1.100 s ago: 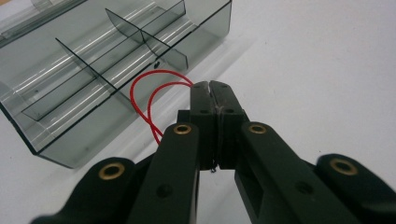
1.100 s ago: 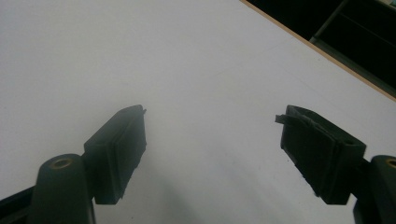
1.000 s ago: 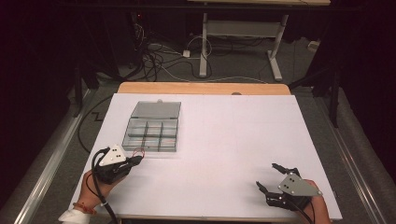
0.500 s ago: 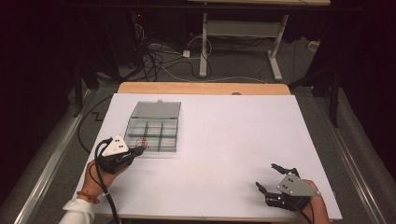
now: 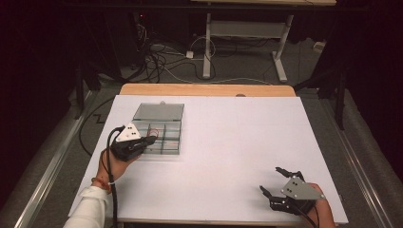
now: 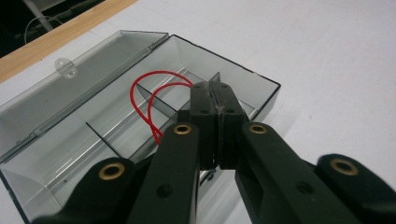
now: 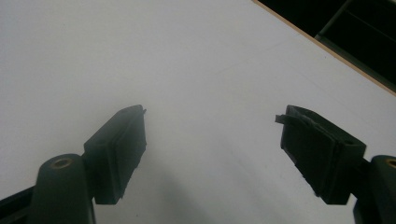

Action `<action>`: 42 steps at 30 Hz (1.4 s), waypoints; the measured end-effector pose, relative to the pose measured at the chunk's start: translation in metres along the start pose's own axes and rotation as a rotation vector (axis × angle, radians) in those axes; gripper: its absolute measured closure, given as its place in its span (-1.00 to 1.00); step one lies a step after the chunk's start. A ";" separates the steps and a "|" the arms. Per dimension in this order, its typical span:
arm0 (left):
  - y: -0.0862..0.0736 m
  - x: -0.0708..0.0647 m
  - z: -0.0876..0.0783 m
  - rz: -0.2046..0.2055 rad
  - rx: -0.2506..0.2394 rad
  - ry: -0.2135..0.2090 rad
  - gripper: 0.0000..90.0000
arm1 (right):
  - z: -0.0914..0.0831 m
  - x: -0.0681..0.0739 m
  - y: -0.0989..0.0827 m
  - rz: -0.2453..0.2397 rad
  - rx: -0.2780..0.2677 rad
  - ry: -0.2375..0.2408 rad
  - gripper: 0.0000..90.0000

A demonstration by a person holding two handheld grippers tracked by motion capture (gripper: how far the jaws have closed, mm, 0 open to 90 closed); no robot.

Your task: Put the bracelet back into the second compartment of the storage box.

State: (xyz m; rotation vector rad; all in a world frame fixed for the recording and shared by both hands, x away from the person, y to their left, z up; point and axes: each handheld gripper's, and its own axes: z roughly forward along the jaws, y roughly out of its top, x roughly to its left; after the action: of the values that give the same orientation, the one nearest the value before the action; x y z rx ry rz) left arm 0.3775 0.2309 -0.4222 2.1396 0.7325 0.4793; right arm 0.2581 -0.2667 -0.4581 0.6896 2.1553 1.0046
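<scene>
White desk (image 5: pixel 223 156) surface runs bare around the right gripper (image 5: pixel 275 183), which sits near the near edge at the right corner with its fingers (image 7: pixel 122 149) spread wide apart and nothing between them. In the right gripper view only plain white lies ahead of those fingers, up to the desk's wooden rim and the dark floor beyond it, so the room in front of them is open.

Across the desk, the left gripper (image 5: pixel 148 140) has its fingers (image 6: pixel 205 105) pressed flat together over the near-left part of the clear plastic box (image 5: pixel 164 135). A loop of red wire (image 6: pixel 154 100) lies in the box just beyond and to the left of the fingertips; its lower end runs behind the fingers, and whether they pinch it cannot be told. The box's thin dividers (image 6: pixel 154 95) stand just ahead of the fingertips, and its near wall sits right beneath them, so room there is tight. The opened lid (image 6: pixel 84 70) lies back on the far side, towards the wooden strip (image 5: pixel 204 89) along the far edge of the desk.

In the high view the box's compartments are small and hard to make out. The person's left sleeve (image 5: pixel 90 209) is cut off at the bottom.
</scene>
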 end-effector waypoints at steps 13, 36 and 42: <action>0.010 0.016 0.017 -0.035 -0.011 -0.007 0.91 | 0.001 0.000 -0.001 -0.004 0.009 0.002 -0.48; 0.021 0.034 0.046 -0.131 0.022 0.026 0.91 | 0.005 0.003 -0.003 -0.014 0.038 0.007 -0.48; 0.018 0.036 0.053 -0.142 0.067 0.037 0.91 | 0.005 0.003 -0.003 -0.012 0.040 0.009 -0.48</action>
State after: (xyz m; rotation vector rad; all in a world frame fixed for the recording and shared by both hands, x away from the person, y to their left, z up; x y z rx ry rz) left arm 0.4404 0.2143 -0.4363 2.1274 0.9261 0.4243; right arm 0.2595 -0.2640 -0.4642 0.6909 2.1897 0.9624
